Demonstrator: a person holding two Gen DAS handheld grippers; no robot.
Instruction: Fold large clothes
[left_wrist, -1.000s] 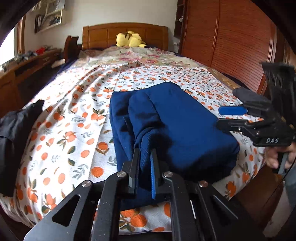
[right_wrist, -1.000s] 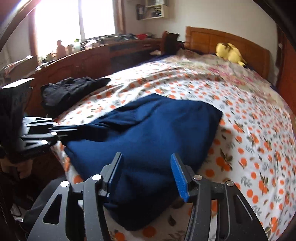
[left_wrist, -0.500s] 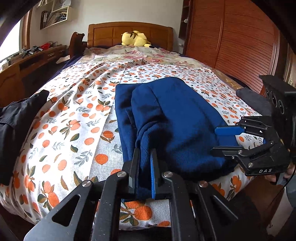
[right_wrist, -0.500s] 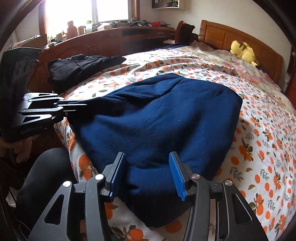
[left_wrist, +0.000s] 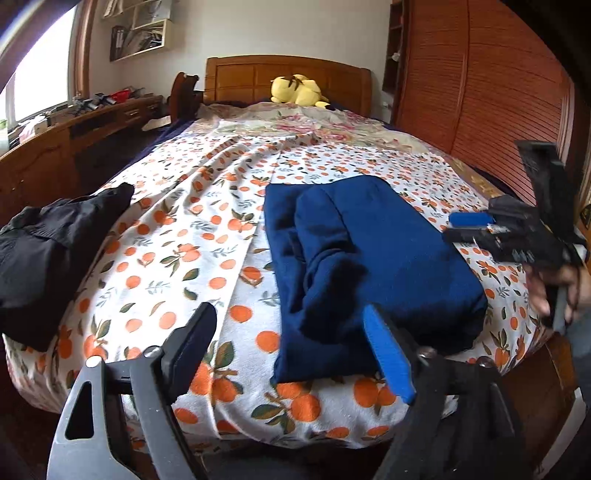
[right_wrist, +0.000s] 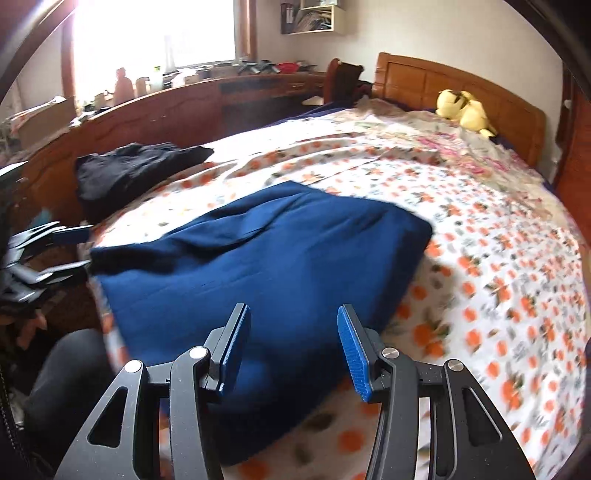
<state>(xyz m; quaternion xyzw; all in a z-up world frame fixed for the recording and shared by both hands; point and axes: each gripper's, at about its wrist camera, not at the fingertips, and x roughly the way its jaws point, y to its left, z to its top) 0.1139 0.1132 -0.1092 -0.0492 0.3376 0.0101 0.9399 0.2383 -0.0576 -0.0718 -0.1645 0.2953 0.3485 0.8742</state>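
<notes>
Tool (left_wrist: 295, 343) above folded navy garment (left_wrist: 369, 258)

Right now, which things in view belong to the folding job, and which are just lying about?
Job:
- folded blue garment
- left gripper, jaws opening, nothing between them
- right gripper, jaws opening, clear of the cloth

Lying about:
- black clothes
- yellow plush toy
- desk clutter

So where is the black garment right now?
The black garment lies bunched at the bed's left edge in the left wrist view, apart from the blue garment, beside the wooden desk.
</notes>
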